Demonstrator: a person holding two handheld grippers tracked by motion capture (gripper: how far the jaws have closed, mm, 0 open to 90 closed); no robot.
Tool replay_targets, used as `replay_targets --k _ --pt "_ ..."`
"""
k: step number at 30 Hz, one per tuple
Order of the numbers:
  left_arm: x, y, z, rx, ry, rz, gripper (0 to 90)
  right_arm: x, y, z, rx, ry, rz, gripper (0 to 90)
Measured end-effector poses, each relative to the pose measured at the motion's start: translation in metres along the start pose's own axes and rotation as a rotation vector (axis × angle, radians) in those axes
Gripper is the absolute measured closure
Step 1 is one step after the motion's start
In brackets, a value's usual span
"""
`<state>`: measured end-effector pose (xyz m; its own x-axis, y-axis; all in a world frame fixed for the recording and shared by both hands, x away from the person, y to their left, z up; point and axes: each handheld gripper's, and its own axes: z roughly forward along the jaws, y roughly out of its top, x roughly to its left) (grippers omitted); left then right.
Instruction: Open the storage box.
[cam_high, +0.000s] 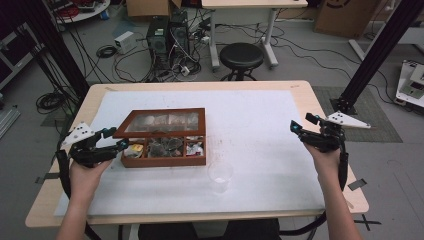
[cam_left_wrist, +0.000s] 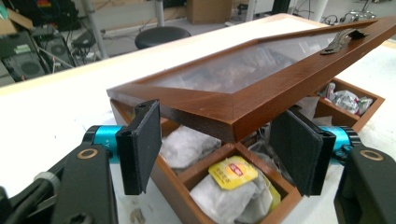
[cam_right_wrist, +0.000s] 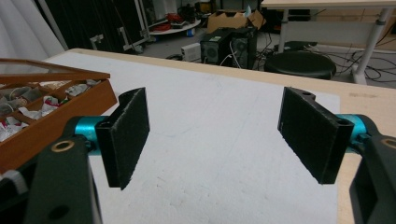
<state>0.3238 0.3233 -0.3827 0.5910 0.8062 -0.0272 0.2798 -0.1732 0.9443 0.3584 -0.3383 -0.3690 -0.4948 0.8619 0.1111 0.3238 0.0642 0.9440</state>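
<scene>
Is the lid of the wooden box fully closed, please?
No, the lid is propped up at an angle above the box, with tea bags visible beneath.

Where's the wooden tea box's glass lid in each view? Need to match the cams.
High view: glass lid left of centre, propped half open over the wooden tea box, just right of the left gripper.
Left gripper view: lid crosses the upper frame, its corner between the open jaws.
Right gripper view: lid at the far left edge.
Shared landmark: black stool.
</scene>
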Motion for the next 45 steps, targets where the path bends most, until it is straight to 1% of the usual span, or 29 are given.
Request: replay_targets --k 3,7,12,16,18,23,25,28,35,39,40,45 --pt "0.001 0.003 0.002 -0.002 -0.011 0.006 35.0 0.000 0.000 0.000 0.003 0.001 0.005 25.4" --pt "0.002 0.009 0.003 -0.001 -0.009 0.016 35.0 0.001 0.000 0.001 0.003 0.000 0.006 25.4" --pt "0.003 0.015 0.004 -0.011 -0.008 0.019 35.5 0.000 0.000 0.001 0.000 0.003 0.008 25.4" --pt "0.006 0.024 0.005 -0.009 -0.012 0.023 35.7 -0.001 0.000 0.001 -0.001 0.003 0.009 25.3" --pt "0.007 0.026 0.005 -0.010 -0.012 0.024 35.8 -0.001 0.000 0.001 0.000 0.004 0.011 25.3" --pt "0.012 0.032 0.007 -0.020 -0.022 0.007 35.7 -0.001 0.000 0.000 -0.002 0.005 0.011 25.3" --pt "0.013 0.037 0.008 -0.017 -0.023 0.009 35.8 -0.001 0.000 0.000 -0.001 0.005 0.013 25.4" --pt "0.015 0.041 0.009 -0.015 -0.024 0.009 35.8 -0.001 0.000 0.001 0.000 0.005 0.014 25.4" --pt "0.020 0.051 0.012 -0.025 -0.024 0.003 35.8 -0.001 0.000 0.001 0.000 0.005 0.012 25.3" --pt "0.022 0.057 0.014 -0.024 -0.019 0.008 36.1 -0.002 0.001 0.001 -0.002 0.004 0.010 25.4" --pt "0.022 0.058 0.014 -0.034 -0.016 0.009 36.2 -0.002 0.001 0.001 -0.001 0.003 0.010 25.4" --pt "0.026 0.063 0.017 -0.041 -0.019 -0.002 36.1 -0.002 0.001 0.000 0.002 0.005 0.015 25.3"
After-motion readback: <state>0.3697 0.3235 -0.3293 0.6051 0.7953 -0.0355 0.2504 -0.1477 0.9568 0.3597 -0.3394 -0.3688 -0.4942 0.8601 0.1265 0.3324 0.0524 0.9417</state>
